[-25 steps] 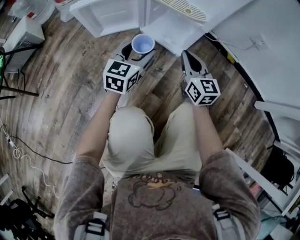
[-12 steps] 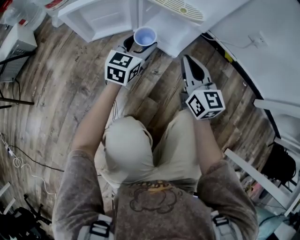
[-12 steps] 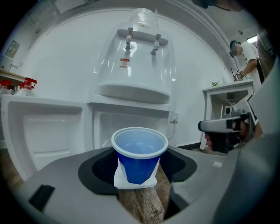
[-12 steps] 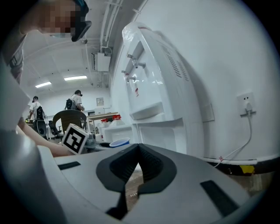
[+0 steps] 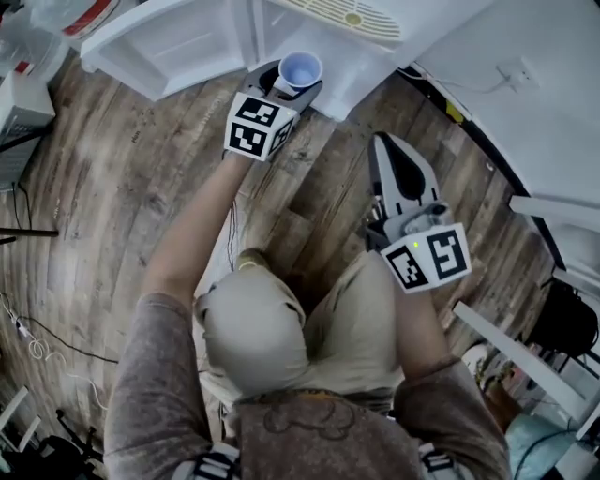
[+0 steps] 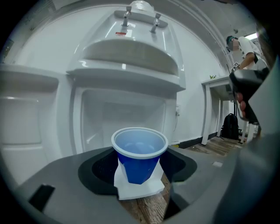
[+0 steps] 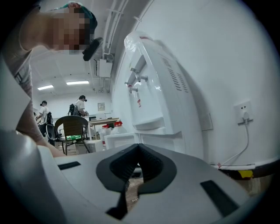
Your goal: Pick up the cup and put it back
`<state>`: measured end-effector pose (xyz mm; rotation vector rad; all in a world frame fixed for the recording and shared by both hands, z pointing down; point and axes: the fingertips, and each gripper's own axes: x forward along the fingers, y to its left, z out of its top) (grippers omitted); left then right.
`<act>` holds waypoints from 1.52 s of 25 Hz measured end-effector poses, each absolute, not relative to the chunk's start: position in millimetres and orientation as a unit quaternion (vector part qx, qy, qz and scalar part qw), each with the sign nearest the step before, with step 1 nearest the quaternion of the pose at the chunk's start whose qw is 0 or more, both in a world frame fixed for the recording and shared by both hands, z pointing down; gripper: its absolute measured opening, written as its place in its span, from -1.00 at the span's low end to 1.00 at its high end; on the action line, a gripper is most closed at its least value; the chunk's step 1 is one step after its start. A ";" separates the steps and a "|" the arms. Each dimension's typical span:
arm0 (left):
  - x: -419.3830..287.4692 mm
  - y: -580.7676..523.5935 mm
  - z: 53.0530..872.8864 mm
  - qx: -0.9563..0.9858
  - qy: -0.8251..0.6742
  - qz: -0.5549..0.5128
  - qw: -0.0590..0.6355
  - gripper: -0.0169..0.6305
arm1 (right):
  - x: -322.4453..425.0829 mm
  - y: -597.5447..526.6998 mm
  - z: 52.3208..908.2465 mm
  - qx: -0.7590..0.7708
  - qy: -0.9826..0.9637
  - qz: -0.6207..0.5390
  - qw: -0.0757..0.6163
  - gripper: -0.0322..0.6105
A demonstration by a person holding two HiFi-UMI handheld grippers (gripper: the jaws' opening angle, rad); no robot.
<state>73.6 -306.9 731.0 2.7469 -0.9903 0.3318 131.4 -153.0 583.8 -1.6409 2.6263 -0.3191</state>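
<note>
Cup [image 5: 300, 69] and left gripper [image 5: 292, 84] have gone forward together in the last second. A moment ago the cup hung over the wooden floor [image 5: 122, 187], short of the white water dispenser [image 5: 356, 19]. In the head view its rim now overlaps the front edge of the dispenser's base, beside the swung-open cabinet door [image 5: 169, 42]. The jaws have not shifted on it: in the left gripper view they are clenched on the blue wall of the cup [image 6: 140, 151], one on each side. The cup stands upright, mouth up, and looks empty. Straight ahead of it is the open lower compartment [image 6: 122, 113], with the drip ledge and taps above. The right gripper [image 5: 389, 145] has drifted back and to the side, well apart from the cup. Its own view shows the jaws [image 7: 139, 151] pressed together with nothing between them, so it plays no part in this. I'd say the pick-up is done and the return is under way. The cup is still carried, not yet resting on anything I can see. What remains is to bring it in level to wherever it belongs at the dispenser, set its base down, and only then let the jaws go. I would watch the rim near the cabinet edge, since a knock could tip the cup in the grip.
</note>
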 end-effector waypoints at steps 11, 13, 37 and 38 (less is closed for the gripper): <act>128.2 -344.4 808.6 0.933 -0.318 0.135 0.099 -0.04 | 152.7 -139.5 569.2 -0.544 0.832 -0.109 0.025 -0.89; 135.4 -349.6 820.7 0.932 -0.319 0.140 0.096 -0.04 | 156.5 -135.9 566.3 -0.546 0.830 -0.108 0.026 -0.89; 171.2 -395.4 874.4 0.925 -0.332 0.155 0.104 -0.02 | 191.8 -121.0 563.3 -0.582 0.807 -0.097 0.005 -0.89; 169.4 -395.4 874.7 0.923 -0.334 0.157 0.105 0.01 | 191.9 -120.6 563.8 -0.583 0.807 -0.098 0.004 -0.89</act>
